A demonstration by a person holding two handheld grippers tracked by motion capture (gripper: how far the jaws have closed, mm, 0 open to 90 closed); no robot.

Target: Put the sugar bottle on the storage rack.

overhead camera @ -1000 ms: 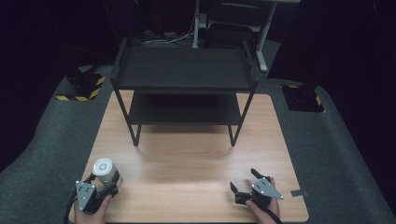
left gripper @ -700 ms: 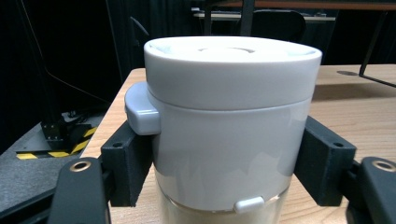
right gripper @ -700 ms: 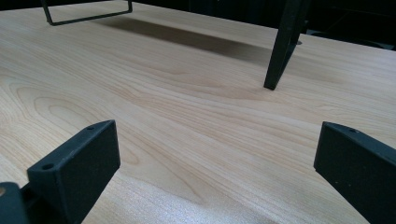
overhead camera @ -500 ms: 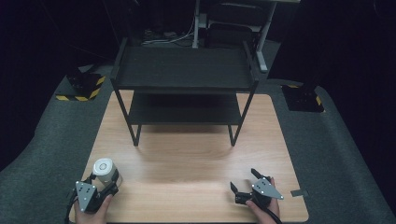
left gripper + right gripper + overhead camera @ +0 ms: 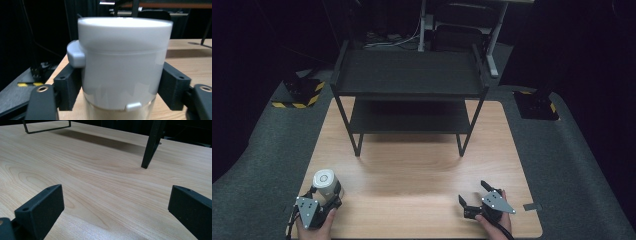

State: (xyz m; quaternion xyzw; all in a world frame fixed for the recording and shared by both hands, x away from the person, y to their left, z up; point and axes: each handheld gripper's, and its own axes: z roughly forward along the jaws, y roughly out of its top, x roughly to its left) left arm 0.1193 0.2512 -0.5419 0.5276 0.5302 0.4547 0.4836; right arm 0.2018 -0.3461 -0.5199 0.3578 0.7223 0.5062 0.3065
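High view: white-lidded jar standing upright at the table's 7 o'clock corner, between the left gripper's jaws.

Left gripper view puts the jar dead centre between the two black jaws, one at 9 o'clock and one at 3 o'clock of the jar, both against its white lid wall (the clear body below the lid is blurred). These jaws have just been opening a little, yet the pads look pressed to the lid, so the jar appears grasped. From above, the jar sits at 12 o'clock of the left hand. Well apart, at the table's 5 o'clock, the right gripper is released, jaws spread wide over bare wood. A black two-tier shelf stands at 12 o'clock.
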